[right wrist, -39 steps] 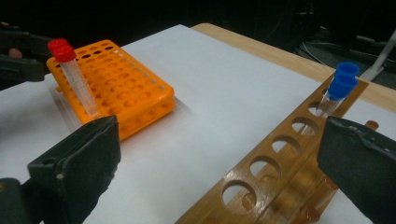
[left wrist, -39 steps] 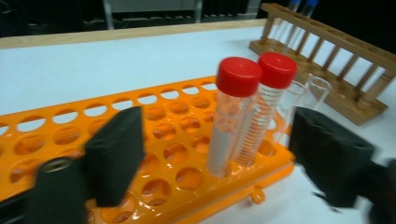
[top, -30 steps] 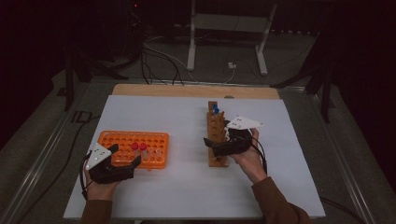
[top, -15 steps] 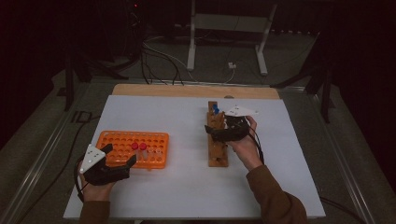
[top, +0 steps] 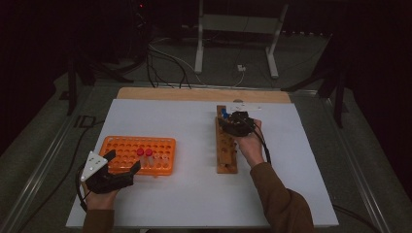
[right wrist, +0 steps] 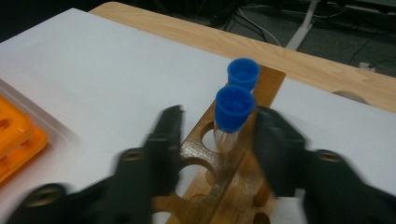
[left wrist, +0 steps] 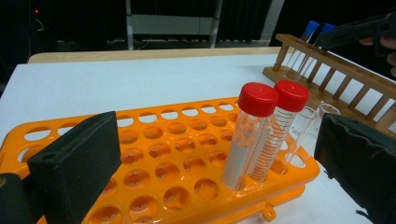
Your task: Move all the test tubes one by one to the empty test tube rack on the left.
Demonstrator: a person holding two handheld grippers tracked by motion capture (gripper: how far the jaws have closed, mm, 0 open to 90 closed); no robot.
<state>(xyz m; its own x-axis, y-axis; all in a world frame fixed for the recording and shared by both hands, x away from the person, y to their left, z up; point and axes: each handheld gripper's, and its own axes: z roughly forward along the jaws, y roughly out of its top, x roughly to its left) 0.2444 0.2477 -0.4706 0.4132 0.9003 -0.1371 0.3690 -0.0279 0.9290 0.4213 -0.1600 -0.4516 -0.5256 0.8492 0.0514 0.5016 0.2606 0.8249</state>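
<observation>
An orange tube rack holds two red-capped tubes and two uncapped clear tubes. My left gripper stands open at the rack's near edge, its jaws wide on either side of the red-capped tubes without touching them. A wooden rack carries two blue-capped tubes at its far end. My right gripper has just been closing; the nearer blue-capped tube is between its jaws, with a gap still on the left side.
Both racks sit on a white mat over a wooden table. The second blue-capped tube stands just behind the first. A metal stand and cables lie on the floor beyond the table.
My right gripper moved along the wooden rack to its far end and its jaws narrowed around the nearer blue-capped tube. The left gripper has barely shifted.
</observation>
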